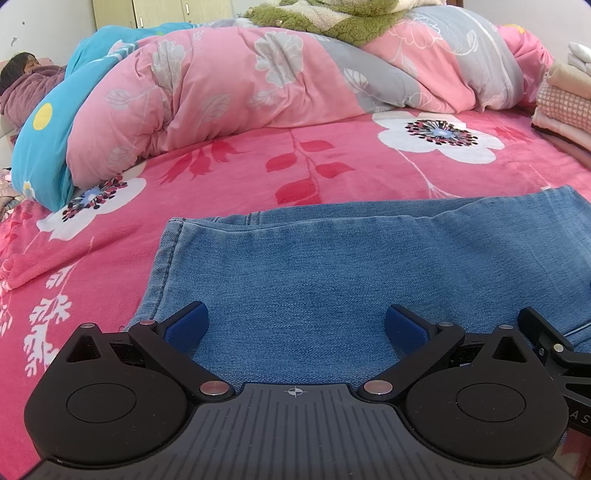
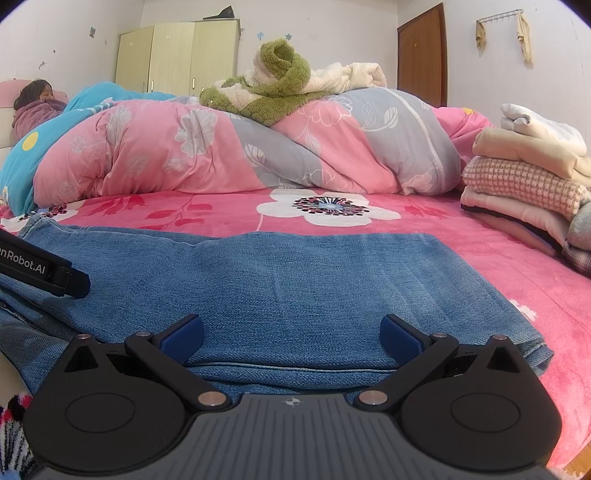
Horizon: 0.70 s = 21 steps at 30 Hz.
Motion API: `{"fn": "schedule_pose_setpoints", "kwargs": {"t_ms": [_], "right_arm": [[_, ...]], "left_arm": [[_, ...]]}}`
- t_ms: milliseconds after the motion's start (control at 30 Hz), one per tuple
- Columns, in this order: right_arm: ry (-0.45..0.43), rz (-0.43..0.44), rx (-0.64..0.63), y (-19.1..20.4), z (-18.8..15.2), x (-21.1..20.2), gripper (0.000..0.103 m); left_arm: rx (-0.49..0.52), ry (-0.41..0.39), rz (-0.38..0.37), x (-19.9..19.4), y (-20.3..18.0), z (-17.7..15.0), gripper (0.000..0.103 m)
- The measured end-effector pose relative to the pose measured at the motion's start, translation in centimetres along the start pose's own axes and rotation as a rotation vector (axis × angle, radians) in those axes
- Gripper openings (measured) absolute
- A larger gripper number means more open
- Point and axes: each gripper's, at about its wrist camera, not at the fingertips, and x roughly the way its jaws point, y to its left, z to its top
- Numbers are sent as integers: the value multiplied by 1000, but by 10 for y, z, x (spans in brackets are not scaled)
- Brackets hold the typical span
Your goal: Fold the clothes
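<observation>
Left wrist view first: the left gripper [image 1: 297, 325] hangs low over the jeans [image 1: 332, 273], its blue-padded fingers [image 1: 186, 325] spread wide with nothing between them but denim below. The jeans lie flat on the pink floral bedsheet [image 1: 258, 173], a stitched hem edge running down their left side. At the far right edge a black piece of the right gripper [image 1: 546, 339] pokes in, just beside the left one. Behind, a rolled pink and grey quilt [image 1: 258, 85] stretches across the bed, a blue cover [image 1: 48, 140] at its left end, and a green and cream fleece [image 1: 332, 18] sits on top.

Over to the right wrist view — the right gripper [image 2: 291, 332] is released too, jaws apart, empty, hovering over the near folded edge of the jeans [image 2: 295, 277], where layers of denim show stacked. A black part of the left gripper [image 2: 40, 269] enters from the left, over the denim. To the right, a stack of folded clothes [image 2: 528, 173] rests on the sheet, well apart from the jeans. At the back — a cream wardrobe [image 2: 177, 55] and a brown door [image 2: 421, 51].
</observation>
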Motion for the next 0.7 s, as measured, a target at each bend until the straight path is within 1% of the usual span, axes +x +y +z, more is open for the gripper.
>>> {"fn": "schedule_pose_setpoints", "kwargs": {"t_ms": [700], "right_arm": [[-6,-1,-2,0,0,0,103]], "left_arm": [[14,5,13,-3,-1,3,103]]}}
